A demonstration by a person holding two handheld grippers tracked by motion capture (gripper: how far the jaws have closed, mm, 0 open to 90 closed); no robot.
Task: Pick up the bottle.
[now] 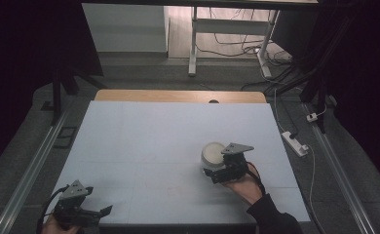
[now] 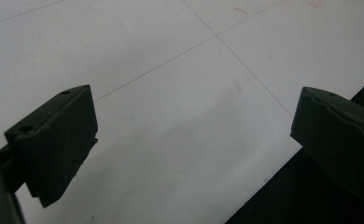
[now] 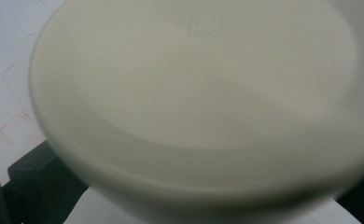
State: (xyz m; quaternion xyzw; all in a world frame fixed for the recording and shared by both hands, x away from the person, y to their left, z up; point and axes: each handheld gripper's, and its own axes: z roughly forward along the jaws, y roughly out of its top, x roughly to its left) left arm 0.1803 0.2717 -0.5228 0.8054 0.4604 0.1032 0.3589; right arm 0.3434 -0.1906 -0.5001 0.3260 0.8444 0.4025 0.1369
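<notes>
Cream-white bowl (image 1: 212, 152) sits on the pale worktop (image 1: 144, 146), right of centre and toward the near side, and the right tool (image 1: 216, 171) is pressed up against its near wall. From the right gripper view the bowl (image 3: 194, 93) looms so close that its rim hides most of both jaws; only the left one peeks out below, outside the wall. That suggests the jaws are spread around the bowl, but whether they have actually pinched it I cannot tell. The low, side-on approach makes sense for a rounded, smooth-walled vessel: taking it across the body gives a steadier hold than nipping the lip. The left tool (image 1: 100, 211) rests at the near left corner, well apart from the bowl, its jaws wide open over bare worktop (image 2: 180, 93) and holding nothing, likely parked out of the way.
</notes>
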